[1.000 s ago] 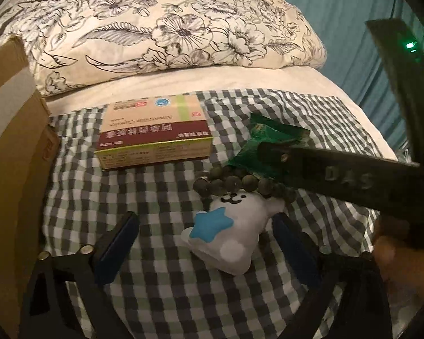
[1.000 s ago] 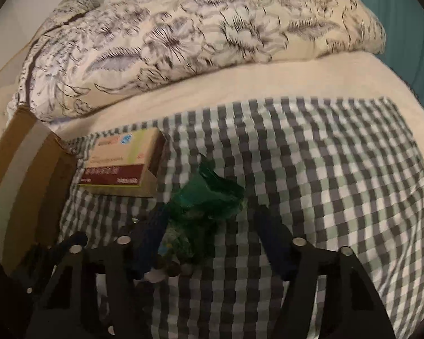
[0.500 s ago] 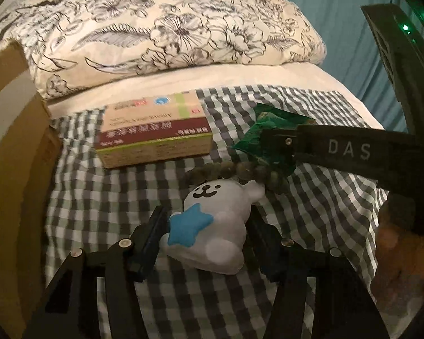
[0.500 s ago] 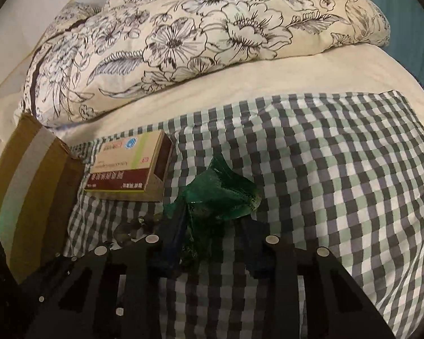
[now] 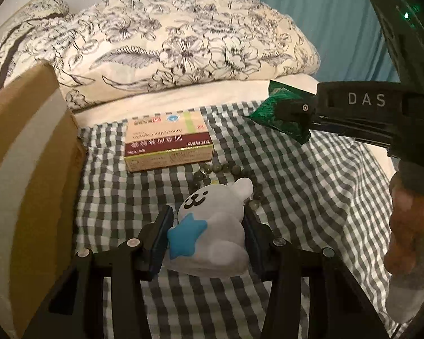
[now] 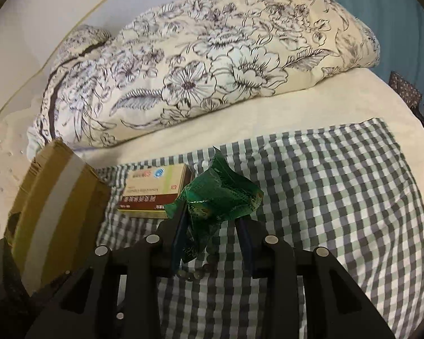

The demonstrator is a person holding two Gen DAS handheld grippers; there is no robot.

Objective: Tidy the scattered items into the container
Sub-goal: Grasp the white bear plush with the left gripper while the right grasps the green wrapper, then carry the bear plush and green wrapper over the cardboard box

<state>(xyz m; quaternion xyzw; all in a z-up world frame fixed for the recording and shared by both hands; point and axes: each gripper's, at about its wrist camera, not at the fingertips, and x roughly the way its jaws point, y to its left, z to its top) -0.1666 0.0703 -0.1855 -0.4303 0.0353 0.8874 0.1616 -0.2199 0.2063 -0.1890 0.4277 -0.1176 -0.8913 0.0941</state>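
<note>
A grey plush toy (image 5: 214,226) with a blue star sits between the pads of my left gripper (image 5: 207,215). The jaws are closing and the pads press its sides; it hangs just above the checked cloth (image 5: 311,197). My right gripper (image 6: 212,217) is shut on a crumpled green packet (image 6: 220,192), held off the cloth; the left wrist view shows that packet (image 5: 271,107) at upper right. A bead bracelet (image 5: 226,169) lies on the cloth behind the plush. A medicine box (image 5: 166,144) rests flat beyond it. The cardboard box (image 5: 22,169) stands at the left.
A floral duvet (image 5: 183,50) is heaped at the far end of the bed, with a teal curtain (image 5: 325,14) behind. A person's hand (image 5: 410,226) holds the right gripper's handle. The cardboard box (image 6: 51,212) borders the cloth's left edge.
Both grippers closed, the left on the plush toy and the right on the green packet, then both rose. The bracelet stayed on the cloth.
</note>
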